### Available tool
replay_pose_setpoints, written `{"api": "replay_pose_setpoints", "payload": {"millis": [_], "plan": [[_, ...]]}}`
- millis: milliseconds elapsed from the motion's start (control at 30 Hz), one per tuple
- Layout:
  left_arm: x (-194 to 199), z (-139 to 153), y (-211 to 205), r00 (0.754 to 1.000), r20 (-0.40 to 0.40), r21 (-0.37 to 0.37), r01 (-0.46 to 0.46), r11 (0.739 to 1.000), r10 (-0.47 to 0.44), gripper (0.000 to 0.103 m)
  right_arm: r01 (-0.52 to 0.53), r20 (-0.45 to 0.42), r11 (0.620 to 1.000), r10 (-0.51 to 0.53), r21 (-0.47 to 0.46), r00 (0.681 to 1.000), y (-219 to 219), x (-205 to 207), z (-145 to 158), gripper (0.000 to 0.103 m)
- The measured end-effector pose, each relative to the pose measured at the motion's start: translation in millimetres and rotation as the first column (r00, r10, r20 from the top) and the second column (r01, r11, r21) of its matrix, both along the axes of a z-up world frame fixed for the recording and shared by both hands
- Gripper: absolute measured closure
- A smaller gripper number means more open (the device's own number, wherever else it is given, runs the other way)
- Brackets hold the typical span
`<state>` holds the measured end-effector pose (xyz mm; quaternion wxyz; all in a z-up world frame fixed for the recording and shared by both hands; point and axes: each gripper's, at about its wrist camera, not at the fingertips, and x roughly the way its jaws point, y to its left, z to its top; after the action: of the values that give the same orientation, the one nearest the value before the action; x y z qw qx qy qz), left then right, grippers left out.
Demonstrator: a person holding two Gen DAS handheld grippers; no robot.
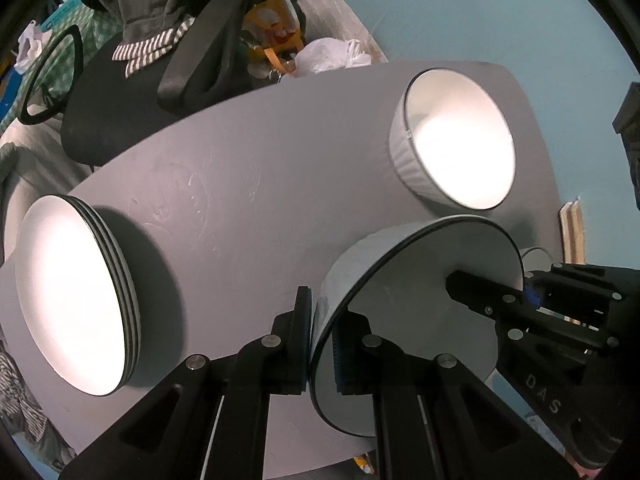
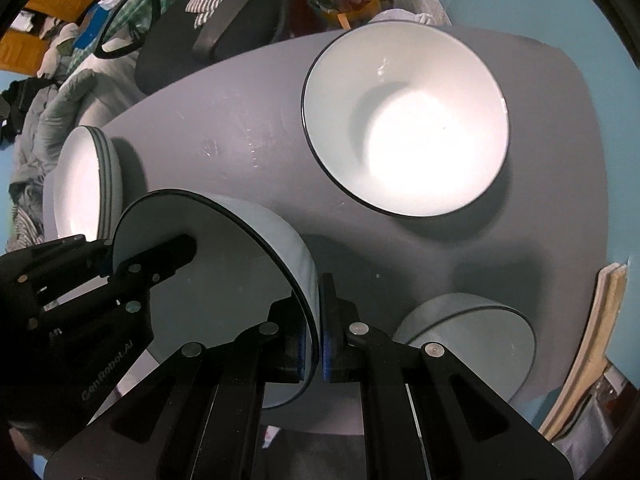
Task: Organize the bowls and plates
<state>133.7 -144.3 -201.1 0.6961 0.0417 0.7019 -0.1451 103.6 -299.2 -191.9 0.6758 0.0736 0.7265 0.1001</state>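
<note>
While both tools pinch opposite walls of the same held bowl [image 1: 404,312], each with one finger inside and one outside the rim, the load hangs from two thin grips. The left tool [image 1: 320,344] clamps the wall nearest its own camera, and the right tool [image 2: 318,340] clamps the far side.

The likely trouble, as I judge it, is uneven lifting: if one hand rises or twists faster than the other, the glazed wall could slide through the pads, or the bowl could tilt and knock the big bowl [image 2: 404,120], which stands beyond the held bowl. A smaller bowl [image 2: 468,344] sits close beside the held bowl, on the right tool's side, so a sideways swing could clip it. Nesting off centre could also chip a rim.

A plate stack [image 1: 76,296] rests well apart from the held bowl, on the left tool's side. The grey bench [image 1: 248,184] is smooth and faintly smudged. Beyond it, past the held bowl, stand a black office chair [image 1: 132,92] draped with clothes, bags and a pale blue floor.
</note>
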Motion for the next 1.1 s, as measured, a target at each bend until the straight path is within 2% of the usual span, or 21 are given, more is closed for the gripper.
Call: {"api": "replay_pose_setpoints", "payload": {"millis": [267,533,1100], "plan": [[6.8,19.6,-14.6,0.999,0.037,-0.028,0.025,0.999,-0.024,0.094,0.016,0.034,1.0,-0.016,-0.01,0.999,-5.3,10.6,21.9,0.097],[22.1,30.8,-39.4,0.996,0.067,-0.026,0.057,0.998,-0.055,0.094,0.048,0.055,0.999,-0.047,-0.017,0.997,-21.0,24.0,29.8,0.097],[67.0,21.1,-78.8,0.996,0.065,-0.023,0.07,0.997,-0.069,0.094,0.093,0.067,0.995,-0.09,-0.039,0.994,-61.9,62.1,31.0,0.097]]}}
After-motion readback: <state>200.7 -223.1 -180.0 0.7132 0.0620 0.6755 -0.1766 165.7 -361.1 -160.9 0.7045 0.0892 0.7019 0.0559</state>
